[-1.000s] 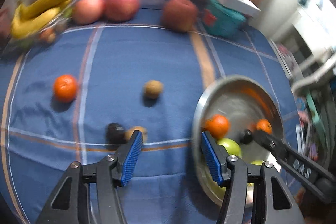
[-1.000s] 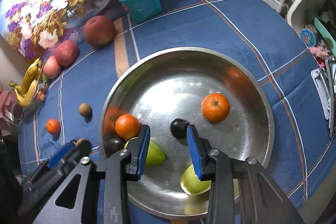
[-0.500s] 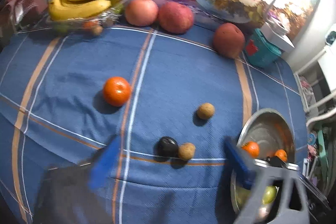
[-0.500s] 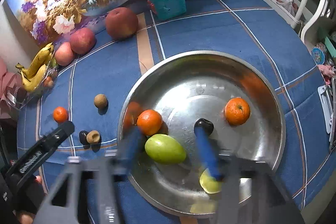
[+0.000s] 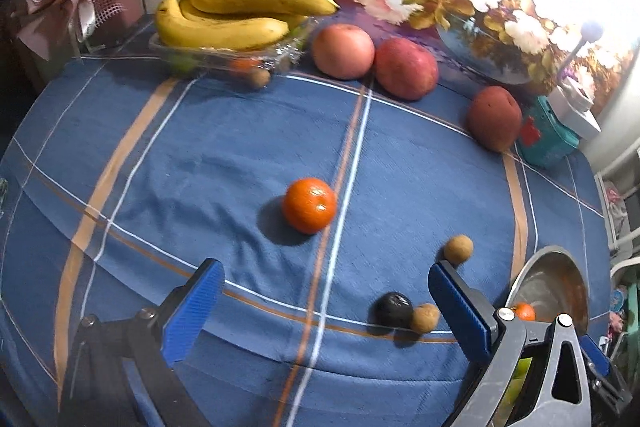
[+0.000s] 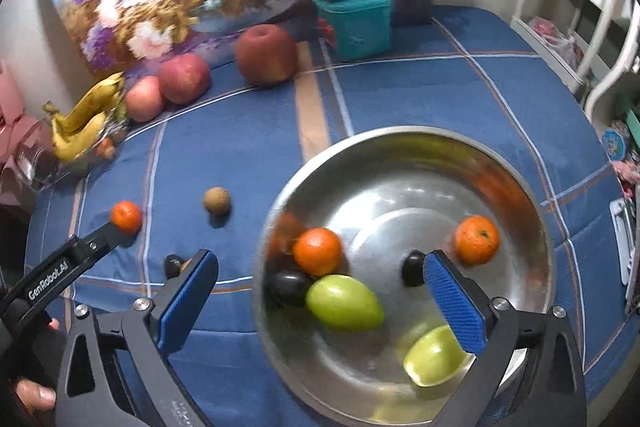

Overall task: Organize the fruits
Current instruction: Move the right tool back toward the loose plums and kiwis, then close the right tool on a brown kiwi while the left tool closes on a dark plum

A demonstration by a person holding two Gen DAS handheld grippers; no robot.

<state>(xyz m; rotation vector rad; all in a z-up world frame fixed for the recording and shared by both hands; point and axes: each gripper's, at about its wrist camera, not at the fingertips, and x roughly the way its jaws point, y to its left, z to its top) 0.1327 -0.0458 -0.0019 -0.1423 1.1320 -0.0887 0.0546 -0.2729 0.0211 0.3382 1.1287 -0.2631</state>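
Note:
My left gripper hangs open over the blue cloth, nothing between its pads. An orange lies just beyond it; a dark plum and a small brown fruit lie by its right finger. Another brown fruit sits farther back. My right gripper hovers over the steel bowl, its jaws opening and holding nothing. In the bowl are two oranges, two green fruits and two dark plums.
Bananas in a clear tray and three large apples line the back edge before a flower picture. A teal box stands at the back right. White furniture borders the right side. A person's hand shows at the lower left.
Both grippers have opened wide. The left one has swung left, away from the bowl, to above the loose orange. The right one has let the dark plum rest in the bowl.

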